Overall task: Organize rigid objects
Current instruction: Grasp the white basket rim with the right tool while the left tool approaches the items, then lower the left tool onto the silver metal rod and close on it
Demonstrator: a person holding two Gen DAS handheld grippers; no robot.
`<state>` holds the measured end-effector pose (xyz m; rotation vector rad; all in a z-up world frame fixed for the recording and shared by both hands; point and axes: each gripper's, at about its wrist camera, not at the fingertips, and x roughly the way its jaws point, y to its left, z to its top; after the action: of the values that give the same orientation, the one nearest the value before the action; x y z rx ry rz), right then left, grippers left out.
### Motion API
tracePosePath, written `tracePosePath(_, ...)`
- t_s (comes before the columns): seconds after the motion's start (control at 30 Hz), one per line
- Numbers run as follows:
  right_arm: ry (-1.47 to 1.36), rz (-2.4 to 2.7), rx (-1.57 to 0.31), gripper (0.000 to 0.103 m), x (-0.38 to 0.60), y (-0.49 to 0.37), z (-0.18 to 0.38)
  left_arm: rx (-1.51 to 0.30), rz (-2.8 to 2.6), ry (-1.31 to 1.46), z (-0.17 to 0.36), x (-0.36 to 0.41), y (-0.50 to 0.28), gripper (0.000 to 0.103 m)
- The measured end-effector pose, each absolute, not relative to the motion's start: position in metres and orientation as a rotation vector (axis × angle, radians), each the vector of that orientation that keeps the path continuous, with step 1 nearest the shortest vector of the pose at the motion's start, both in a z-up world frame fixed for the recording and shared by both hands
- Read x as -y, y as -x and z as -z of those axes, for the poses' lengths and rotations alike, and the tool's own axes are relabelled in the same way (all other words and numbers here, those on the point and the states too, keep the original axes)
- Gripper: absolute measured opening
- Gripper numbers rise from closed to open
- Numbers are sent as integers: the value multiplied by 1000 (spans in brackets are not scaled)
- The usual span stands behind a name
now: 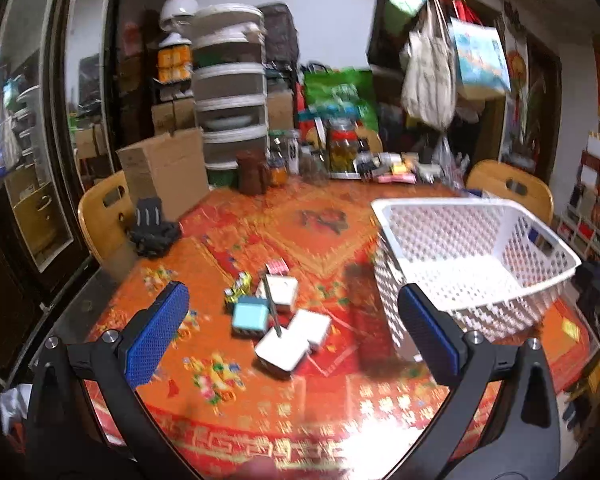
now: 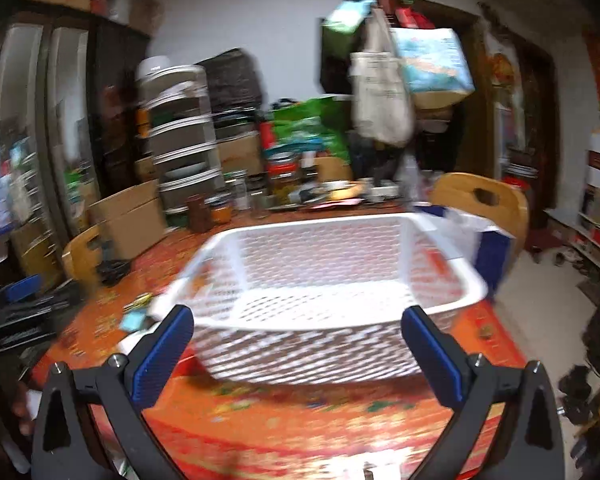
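Observation:
A pile of small rigid things lies on the red patterned table: a teal box (image 1: 250,316), white boxes (image 1: 282,350) (image 1: 283,290), a pink striped box (image 1: 277,267), a yellow-green toy (image 1: 238,289) and a thin stick (image 1: 272,306). An empty white perforated basket (image 1: 500,276) stands to their right; it fills the right wrist view (image 2: 472,276). My left gripper (image 1: 292,328) is open and empty, above the pile. My right gripper (image 2: 296,344) is open and empty, in front of the basket's near wall. The teal box (image 2: 134,320) peeks out left of the basket.
Jars and clutter (image 1: 340,152) line the table's far edge. A black object (image 1: 152,232) lies at the far left. Wooden chairs (image 1: 104,216) (image 1: 508,188) stand at both sides. A cardboard box (image 1: 164,168) and drawer tower (image 1: 232,92) are behind.

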<state>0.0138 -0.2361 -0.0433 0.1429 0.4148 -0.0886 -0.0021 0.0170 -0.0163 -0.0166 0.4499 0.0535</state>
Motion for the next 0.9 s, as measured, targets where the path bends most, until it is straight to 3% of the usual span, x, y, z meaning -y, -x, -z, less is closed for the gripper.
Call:
tracePosePath(0.1,-188,217,-464,103,290,-30,44,-433,-98,24,25,-37,-11,103)
tracePosePath(0.2,-222,278,-544,102,335,-57,54,-573,-59,29,45,-51,-41,103)
tracePosePath(0.33,-267,247,-661,80,367,-97,80,-698,-31,82,79,-67,-65,103)
tracePosePath(0.47,-287,202,-679,71,369,-116,91,-783,-70,12,113,-74,-78,103)
tracePosePath(0.57,-270,190,-688,50,361,-127,91,-834,-60,13,137,-75,-89,103)
tracePosePath(0.63,-261,182,-702,30,356,-133,92,-850,-39,28,146,-78,-94,103)
tracePosePath(0.77,-256,157,-730,21,348,-146,95,-862,-40,-1,155,-73,-105,103)
tracePosePath(0.9,-244,163,-738,20,342,-152,98,-904,-24,-4,165,-66,-112,103)
